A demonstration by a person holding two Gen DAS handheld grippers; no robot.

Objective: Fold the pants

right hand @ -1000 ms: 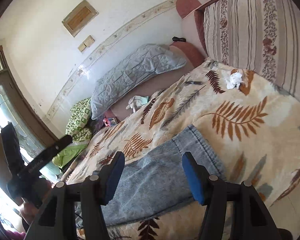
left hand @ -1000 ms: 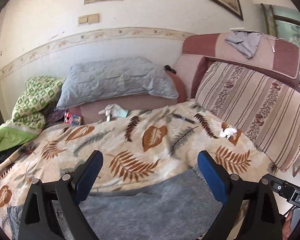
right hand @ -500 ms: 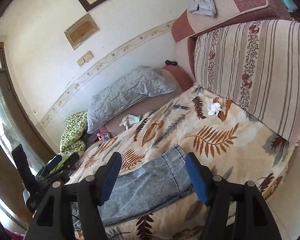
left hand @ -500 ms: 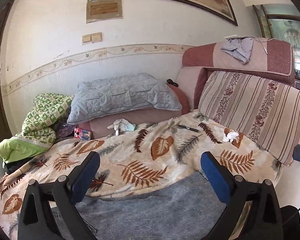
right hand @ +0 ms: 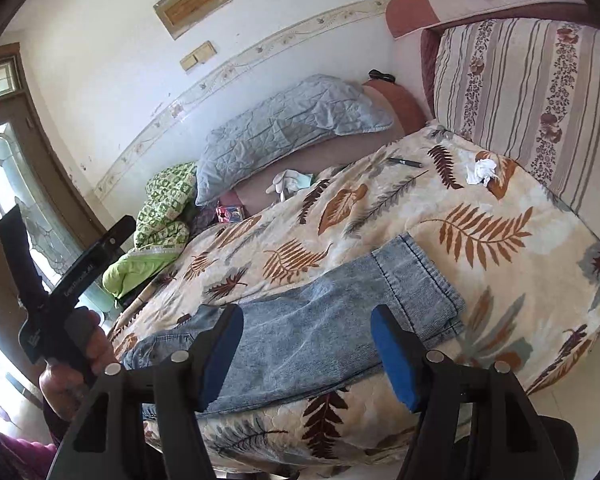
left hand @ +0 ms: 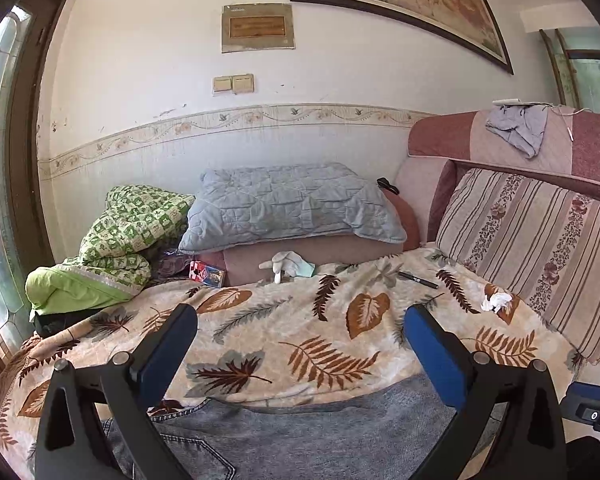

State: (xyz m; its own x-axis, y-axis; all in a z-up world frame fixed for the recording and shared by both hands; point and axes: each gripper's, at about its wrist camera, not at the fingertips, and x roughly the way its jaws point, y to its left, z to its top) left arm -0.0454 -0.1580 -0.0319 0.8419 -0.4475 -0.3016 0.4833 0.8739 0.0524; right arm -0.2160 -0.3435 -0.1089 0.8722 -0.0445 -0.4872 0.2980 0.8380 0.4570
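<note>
Bed: leaf-print blanket covers the whole top; wall along the far edge, striped cushion along the right edge.
Pillow: grey quilted pillow at the far edge against the wall; green checked quilt bundled in the far left corner.
Pants: blue denim pants lie flat along the near edge of the bed, folded lengthwise, hem end toward the right, waist end with pocket toward the left.
Left gripper: left gripper has jaws wide, having just been opening; nothing between the blue pads; raised above the pants near the waist end. In the right wrist view a hand holds it off the bed's left edge.
Right gripper: right gripper has jaws wide, just been opening too; pads clear of the denim, which shows beneath the gap.
Small items: crumpled white tissue near the right edge by the cushion; black pen toward the far right corner; white soft toy at the far edge below the pillow; small red box beside the quilt.
</note>
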